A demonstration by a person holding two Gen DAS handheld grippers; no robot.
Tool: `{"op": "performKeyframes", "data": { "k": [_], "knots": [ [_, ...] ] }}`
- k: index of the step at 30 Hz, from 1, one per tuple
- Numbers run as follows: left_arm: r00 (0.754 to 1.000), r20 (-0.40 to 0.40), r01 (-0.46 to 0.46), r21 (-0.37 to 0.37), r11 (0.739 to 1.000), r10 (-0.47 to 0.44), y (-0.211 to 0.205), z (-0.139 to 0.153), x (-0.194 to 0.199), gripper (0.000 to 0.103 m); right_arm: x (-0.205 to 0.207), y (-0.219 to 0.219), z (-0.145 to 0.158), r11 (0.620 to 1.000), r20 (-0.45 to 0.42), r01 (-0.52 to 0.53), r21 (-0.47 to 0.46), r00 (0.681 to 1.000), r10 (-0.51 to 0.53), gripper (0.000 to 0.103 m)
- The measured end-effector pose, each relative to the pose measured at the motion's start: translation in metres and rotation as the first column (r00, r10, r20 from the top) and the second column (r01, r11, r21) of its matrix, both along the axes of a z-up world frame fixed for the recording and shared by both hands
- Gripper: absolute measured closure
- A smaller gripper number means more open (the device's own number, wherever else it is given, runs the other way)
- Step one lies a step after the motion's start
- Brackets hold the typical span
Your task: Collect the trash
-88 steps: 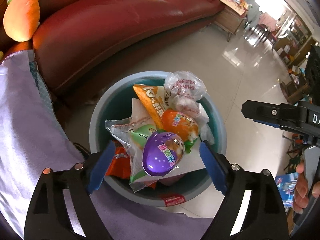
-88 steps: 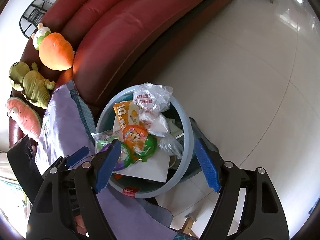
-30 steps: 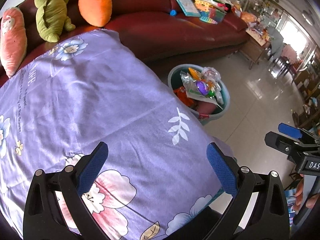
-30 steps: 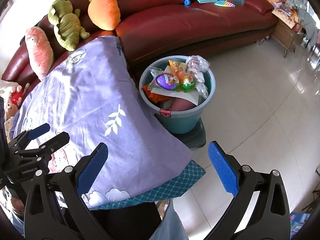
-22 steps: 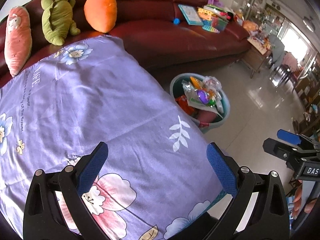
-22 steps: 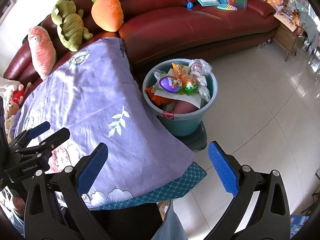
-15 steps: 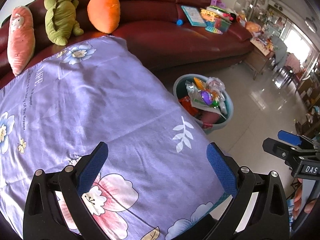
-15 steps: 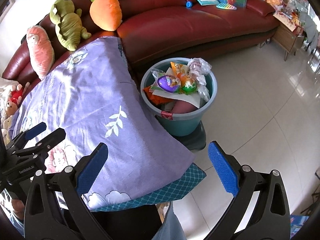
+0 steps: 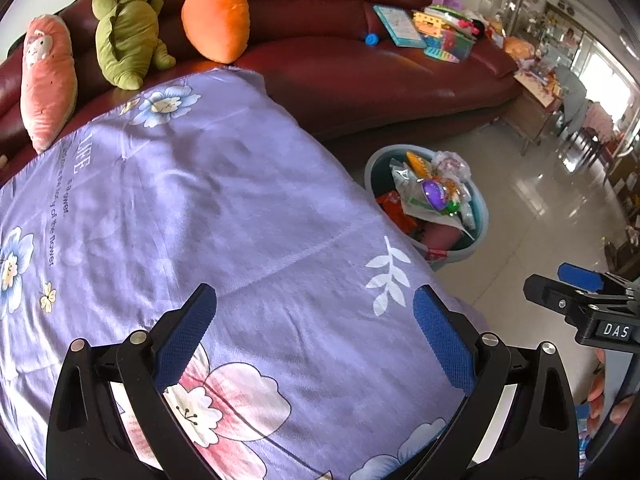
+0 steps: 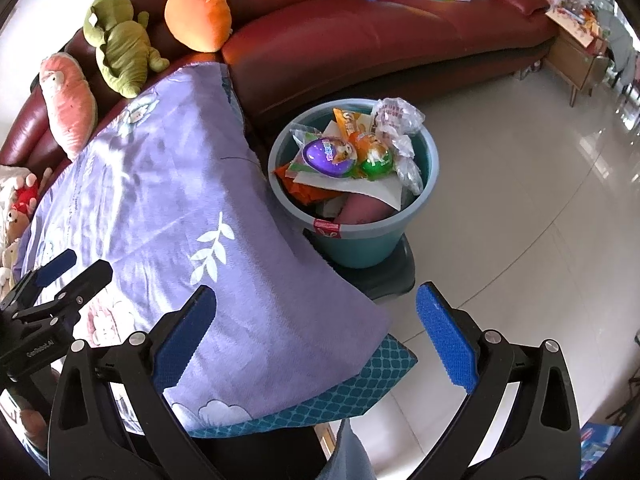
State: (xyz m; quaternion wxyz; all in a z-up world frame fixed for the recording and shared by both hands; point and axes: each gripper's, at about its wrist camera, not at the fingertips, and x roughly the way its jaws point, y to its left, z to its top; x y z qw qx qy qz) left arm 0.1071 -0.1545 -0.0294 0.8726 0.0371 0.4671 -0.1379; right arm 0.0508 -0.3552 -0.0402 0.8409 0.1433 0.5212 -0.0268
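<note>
Open room: bare tiled floor (image 10: 520,200) right of the purple cloth's (image 10: 180,208) edge.
Trash bucket (image 10: 360,240): full, beyond both grippers.
Left gripper (image 9: 316,320): jaws apart, empty.
Right gripper (image 10: 316,320): jaws apart, empty.

One blue bucket (image 10: 404,227) full of trash, one purple egg (image 10: 329,157), one green ball (image 10: 376,167), three plush toys on one red sofa (image 10: 360,36), one purple flowered cloth (image 9: 192,216), two grippers, both with jaws wide apart.

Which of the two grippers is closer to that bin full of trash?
Right. The right gripper hangs at the cloth's corner beside the bin; the left gripper sits farther back over the purple cloth.
</note>
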Motion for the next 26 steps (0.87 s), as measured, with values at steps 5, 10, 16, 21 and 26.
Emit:
{"op": "performKeyframes", "data": {
  "k": [5, 10, 16, 21, 26],
  "knots": [
    [1.000, -0.020, -0.004, 0.003, 1.000, 0.004, -0.001, -0.008, 0.006, 0.004, 0.007, -0.003, -0.007, 1.000, -0.014, 0.002, -0.002, 1.000, -0.002, 0.007],
    [0.999, -0.038, -0.007, 0.009, 1.000, 0.007, -0.002, -0.015, 0.012, 0.004, 0.013, -0.005, -0.012, 1.000, -0.028, 0.002, -0.002, 1.000, -0.002, 0.007],
    [0.998, -0.055, -0.011, 0.013, 1.000, 0.012, -0.003, -0.020, 0.018, 0.004, 0.021, -0.006, -0.017, 1.000, -0.043, 0.004, -0.010, 0.999, -0.004, 0.007],
    [0.997, -0.069, -0.014, 0.010, 1.000, 0.015, -0.003, -0.024, 0.025, 0.004, 0.028, -0.008, -0.020, 1.000, -0.051, 0.004, -0.017, 0.999, -0.004, 0.007],
    [0.997, -0.079, -0.027, 0.006, 1.000, 0.028, -0.002, -0.028, 0.031, 0.004, 0.034, -0.010, -0.022, 1.000, -0.057, 0.006, -0.021, 0.998, -0.007, 0.007]
  ]
}}
